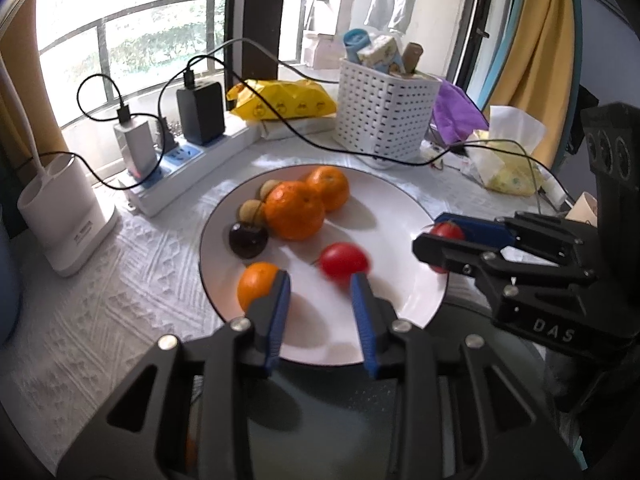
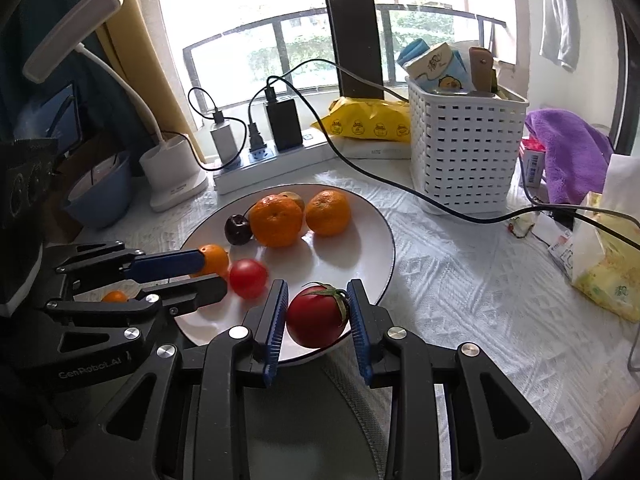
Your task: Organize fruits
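red tomato (image 2: pixel 316 316) is held between the right gripper (image 2: pixel 318 312) fingers, over the plate (image 2: pixel 372 216) rim nearest it; left gripper (image 1: pixel 320 300) is wide.

Both tongs are matte black linkage frames with silver round-headed screws and ribbed blue pads (image 1: pixel 280 312). The left tongs (image 2: pixel 208 276) carry pale "GenRobot.AI" lettering, the right tongs (image 1: pixel 432 240) "DAS".

A white basket (image 2: pixel 464 148) stands near a power strip (image 1: pixel 192 168) on the bench; beside it a purple cloth (image 2: pixel 568 152) and yellow packet (image 1: pixel 280 100), perhaps wipes.
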